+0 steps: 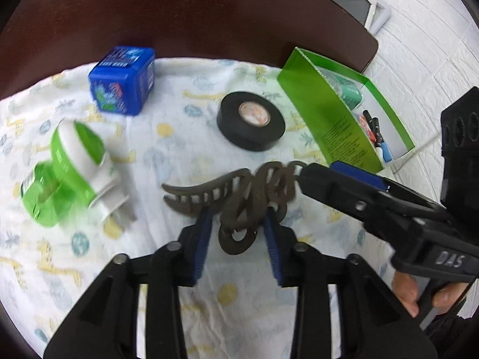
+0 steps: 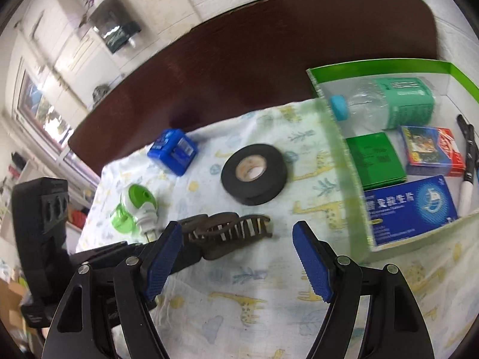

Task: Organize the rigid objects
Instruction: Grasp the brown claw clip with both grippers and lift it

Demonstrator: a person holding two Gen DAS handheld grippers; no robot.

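A brown hair claw clip (image 1: 239, 200) lies on the giraffe-print cloth (image 1: 185, 137). My left gripper (image 1: 238, 230) is shut on the clip, blue pads on both sides of its middle. My right gripper (image 2: 239, 254) is open and empty, just right of the clip (image 2: 230, 230); its tip (image 1: 311, 176) shows beside the clip's right end in the left wrist view. A black tape roll (image 1: 251, 121) (image 2: 254, 173), a blue box (image 1: 122, 79) (image 2: 173, 151) and a green-white plug-in device (image 1: 71, 173) (image 2: 134, 212) lie on the cloth.
An open green box (image 2: 338, 155) (image 1: 323, 119) at the right holds a bottle (image 2: 395, 101), small cartons (image 2: 410, 209) and a pen (image 2: 468, 155). The dark wooden table (image 2: 254, 59) runs behind the cloth. A white wall lies beyond.
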